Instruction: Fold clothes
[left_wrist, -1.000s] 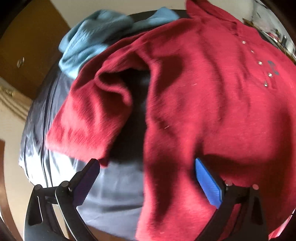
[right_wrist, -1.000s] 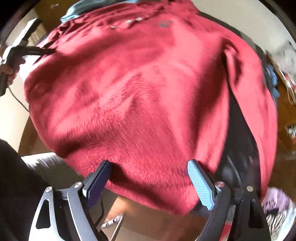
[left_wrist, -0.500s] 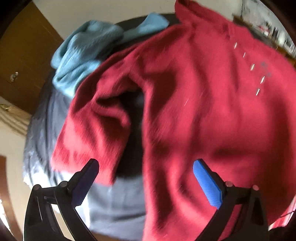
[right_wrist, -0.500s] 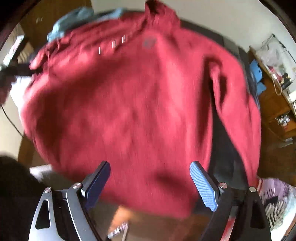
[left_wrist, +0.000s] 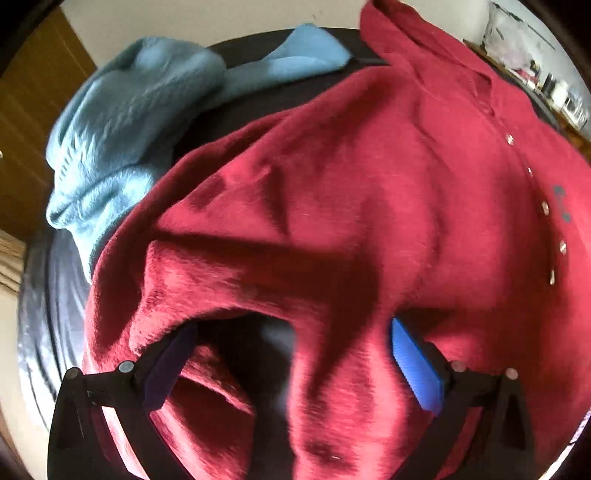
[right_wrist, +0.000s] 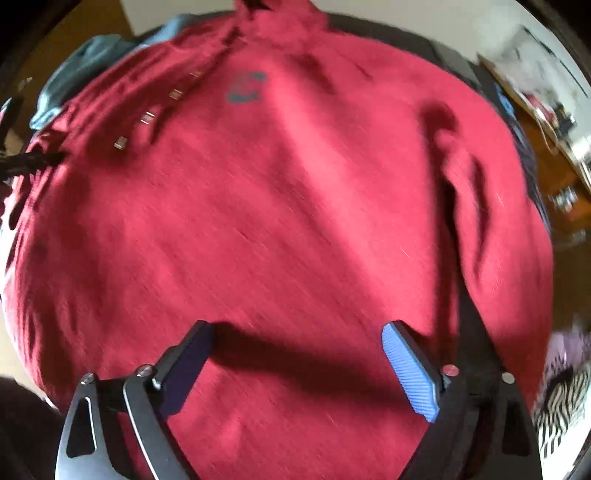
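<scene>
Worktop centre: covered by red sweater (right_wrist: 295, 229).
Far left edge: blocked by blue garment (left_wrist: 122, 147).
Near left edge: bare worktop (left_wrist: 48, 295) left.

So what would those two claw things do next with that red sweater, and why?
Probably the left gripper dips and closes on the rumpled sleeve beneath it to fold it inward: the red fleece pullover lies spread flat, and both grippers' jaws are open and empty, the right gripper's opening wider.

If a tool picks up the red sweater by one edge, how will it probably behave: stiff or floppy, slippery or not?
The red sweater is probably floppy: it lies in soft folds and its sleeve is bunched, so it would likely droop and drag. Its fuzzy surface suggests it should not slip easily from the pads. It looks fairly thick, so perhaps somewhat heavy for a garment.
</scene>
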